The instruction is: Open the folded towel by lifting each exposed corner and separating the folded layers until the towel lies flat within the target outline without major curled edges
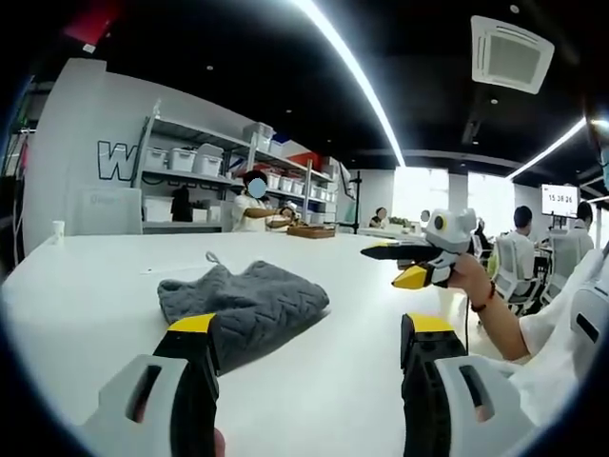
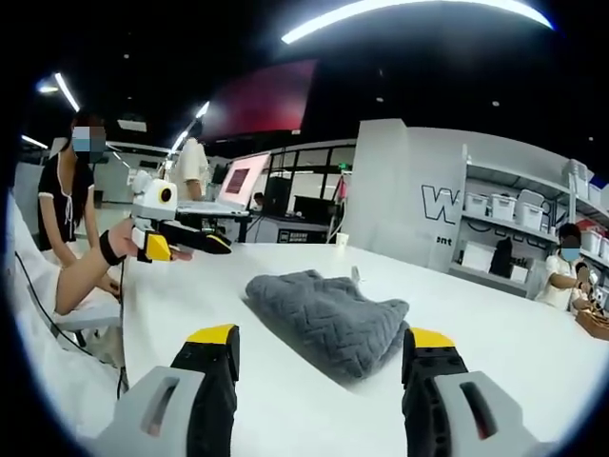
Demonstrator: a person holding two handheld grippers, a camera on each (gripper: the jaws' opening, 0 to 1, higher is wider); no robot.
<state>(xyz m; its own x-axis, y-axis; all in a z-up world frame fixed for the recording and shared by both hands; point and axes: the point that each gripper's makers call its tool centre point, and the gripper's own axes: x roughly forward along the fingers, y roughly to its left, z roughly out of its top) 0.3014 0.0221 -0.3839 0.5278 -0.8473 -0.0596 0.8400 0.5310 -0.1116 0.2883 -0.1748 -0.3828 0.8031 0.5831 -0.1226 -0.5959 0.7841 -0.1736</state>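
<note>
A grey quilted towel (image 1: 244, 307) is seen lying folded and slightly rumpled on the white table (image 1: 86, 295), with a small loop at its far edge. In the left gripper view, the left tool (image 1: 312, 347) is held low over the table with its yellow-tipped jaws spread wide and nothing between them; the towel lies just ahead, partly behind the left-hand jaw in that view. The right tool (image 1: 411, 265) is seen to the right, raised above the table and well apart from the towel, gripped by a hand (image 1: 468, 276). In the right gripper view, the right tool (image 2: 319, 357) is likewise spread and empty, with the towel (image 2: 328, 319) lying between and beyond its jaws. The left tool (image 2: 186, 243) is seen at the left, held above the table edge (image 2: 143, 314). Shelving with white bins (image 1: 181, 157) is seen beyond the table.
</note>
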